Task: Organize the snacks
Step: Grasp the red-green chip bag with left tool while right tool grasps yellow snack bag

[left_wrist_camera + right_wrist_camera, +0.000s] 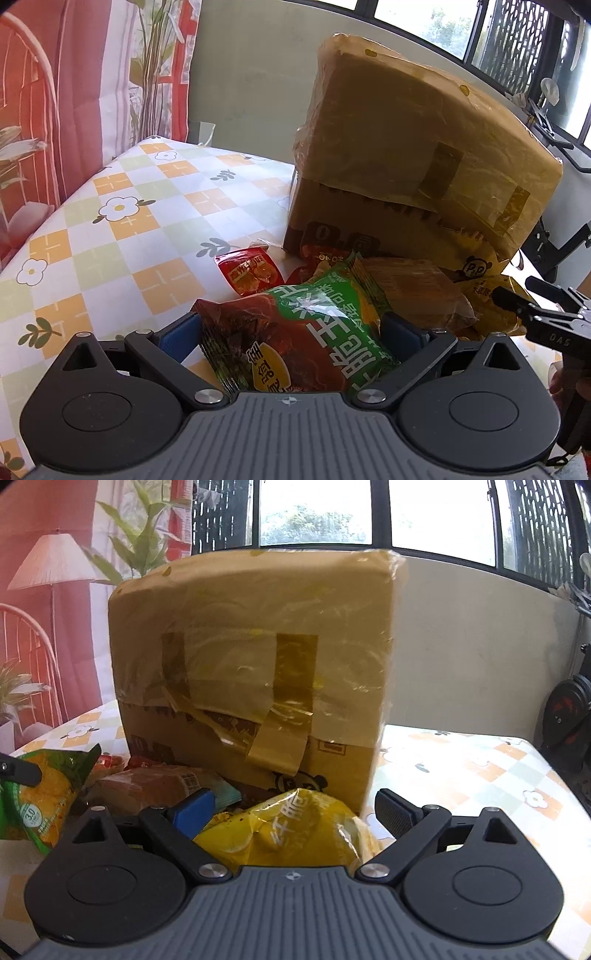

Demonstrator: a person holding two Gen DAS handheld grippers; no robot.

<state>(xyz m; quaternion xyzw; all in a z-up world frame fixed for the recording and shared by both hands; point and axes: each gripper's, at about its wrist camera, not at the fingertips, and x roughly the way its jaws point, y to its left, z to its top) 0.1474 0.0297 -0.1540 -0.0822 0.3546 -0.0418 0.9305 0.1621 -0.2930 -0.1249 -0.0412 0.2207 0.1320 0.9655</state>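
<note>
A green and red snack bag [295, 332] lies between the blue pads of my left gripper [291, 328]. The jaws stand wide and open around it. A yellow snack bag [295, 834] sits between the fingers of my right gripper [295, 805], which is open, with a small gap showing at the right finger [395, 812]. Both bags rest on the checked floral tablecloth [110, 221] in front of a taped cardboard box [258, 646]. A small red packet [251, 273] and a brown packet [417, 291] lie by the box's foot. My right gripper [528, 295] also shows at the right edge of the left wrist view.
The tall cardboard box [406, 147] stands close behind the snacks. The brown packet [155, 782] and the green bag [40, 801] lie left of the yellow one. Behind are a wall, windows and a printed curtain [55, 92]. Exercise equipment [565, 716] stands beyond the table's right edge.
</note>
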